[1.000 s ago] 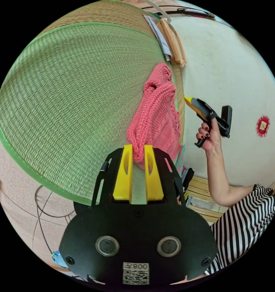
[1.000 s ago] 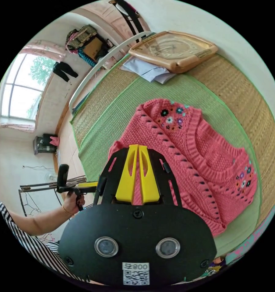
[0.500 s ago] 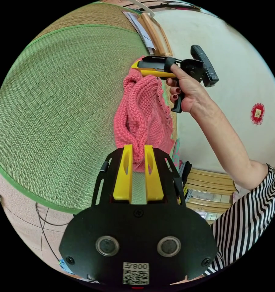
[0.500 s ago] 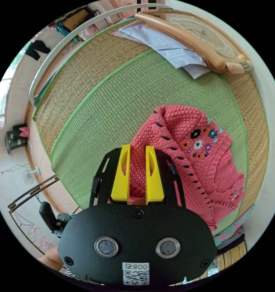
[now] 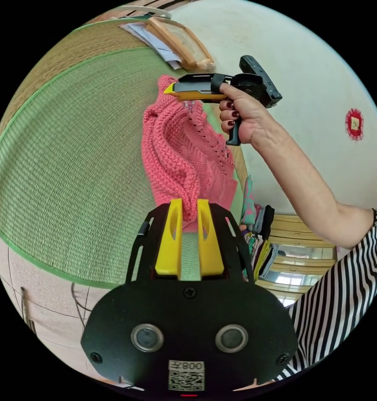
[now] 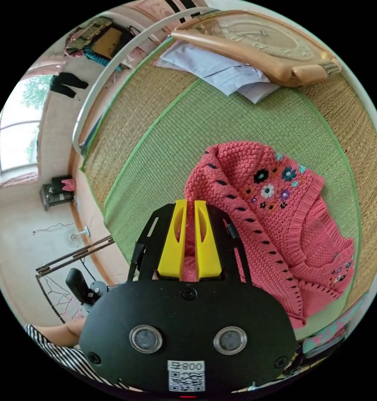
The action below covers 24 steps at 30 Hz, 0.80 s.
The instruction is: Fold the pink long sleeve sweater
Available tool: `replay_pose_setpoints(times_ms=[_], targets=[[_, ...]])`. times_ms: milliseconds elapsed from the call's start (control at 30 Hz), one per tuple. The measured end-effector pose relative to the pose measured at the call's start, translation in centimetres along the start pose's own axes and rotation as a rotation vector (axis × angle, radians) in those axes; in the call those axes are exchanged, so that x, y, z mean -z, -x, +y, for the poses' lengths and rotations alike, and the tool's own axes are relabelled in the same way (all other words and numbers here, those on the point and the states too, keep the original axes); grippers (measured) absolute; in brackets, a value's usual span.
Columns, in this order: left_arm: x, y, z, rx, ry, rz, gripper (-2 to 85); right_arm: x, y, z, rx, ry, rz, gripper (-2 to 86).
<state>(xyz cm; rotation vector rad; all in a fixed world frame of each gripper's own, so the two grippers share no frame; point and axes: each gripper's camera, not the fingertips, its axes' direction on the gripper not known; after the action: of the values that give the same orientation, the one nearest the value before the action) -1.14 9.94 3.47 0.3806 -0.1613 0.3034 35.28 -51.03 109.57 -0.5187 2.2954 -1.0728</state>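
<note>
Left gripper view: the left gripper (image 5: 189, 209) pinches a fold of the pink knitted sweater (image 5: 184, 154) near the green woven mat's (image 5: 71, 158) edge; the right gripper (image 6: 189, 209) clamps its flowered front.

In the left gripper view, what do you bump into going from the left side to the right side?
Green mat → pink sweater → hand holding the other tool → white wall with a red decoration.
</note>
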Motion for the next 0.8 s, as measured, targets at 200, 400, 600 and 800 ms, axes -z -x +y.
replay_pose_setpoints(times_ms=[200,400,600,800], targets=[[-3.3,-5.2,-0.7,-0.125,0.047,0.015,6.3,8.6,-2.5,6.3,0.045,-0.123,-0.152,2.6],[-9.9,-11.3,-1.8,-0.267,0.145,0.078,6.3,17.6,-8.1,15.2,0.026,-0.268,-0.250,2.5],[-20.4,-16.6,-2.5,-0.407,0.313,0.095,6.1,23.9,-15.1,25.0,-0.032,-0.356,-0.235,2.5],[-31.8,-19.6,-2.5,-0.493,0.491,0.027,6.2,26.2,-23.6,33.9,-0.191,-0.401,-0.279,2.6]])
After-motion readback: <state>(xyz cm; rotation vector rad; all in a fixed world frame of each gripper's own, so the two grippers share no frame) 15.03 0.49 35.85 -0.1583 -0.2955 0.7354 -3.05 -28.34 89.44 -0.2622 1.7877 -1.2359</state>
